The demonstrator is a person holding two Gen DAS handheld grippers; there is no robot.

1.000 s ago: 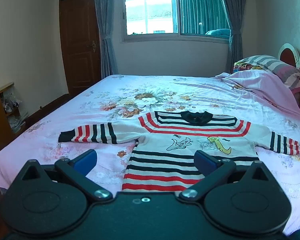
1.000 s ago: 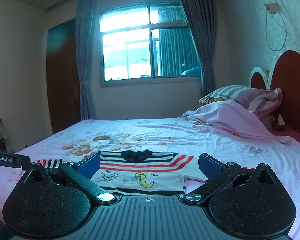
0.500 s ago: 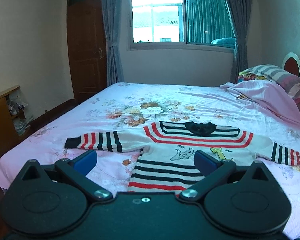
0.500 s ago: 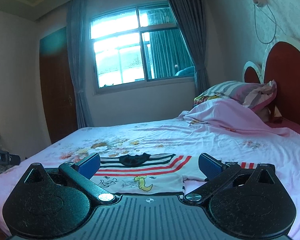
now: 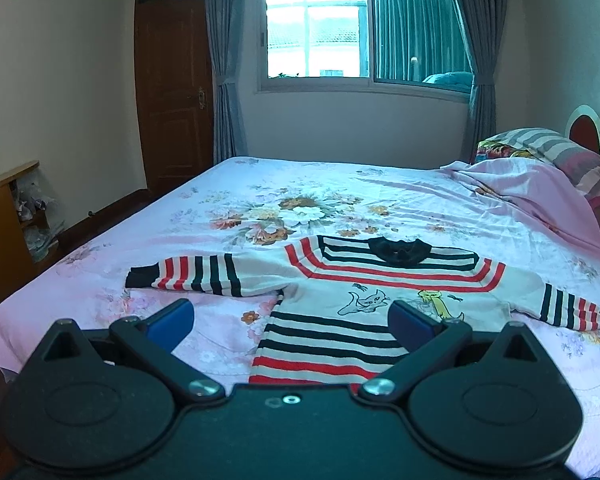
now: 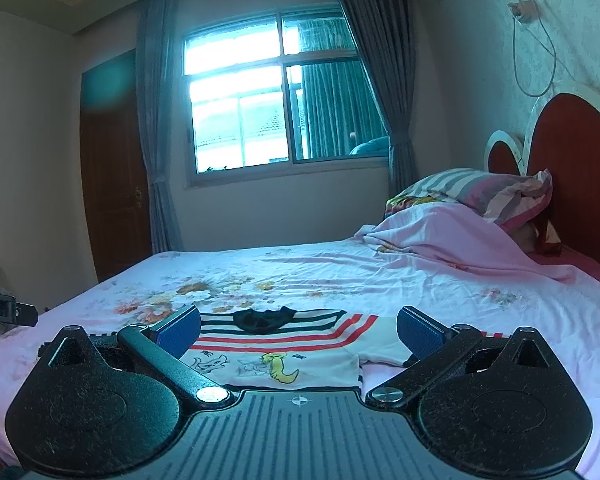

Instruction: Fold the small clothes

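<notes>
Both views have lifted — one sweater (image 5: 380, 280), two spread grippers.

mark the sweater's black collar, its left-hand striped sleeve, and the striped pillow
black collar (image 5: 398, 251), left wrist view, middle of the neck band.
striped sleeve (image 5: 192, 276), left wrist view, mid-sleeve on the stripes.
striped pillow (image 6: 466, 188), right wrist view, top face by the headboard.

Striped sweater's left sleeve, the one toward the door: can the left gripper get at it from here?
Probably yes. The left gripper is open, and the red-and-black striped sleeve lies flat on the floral bedsheet with nothing over it.
</notes>
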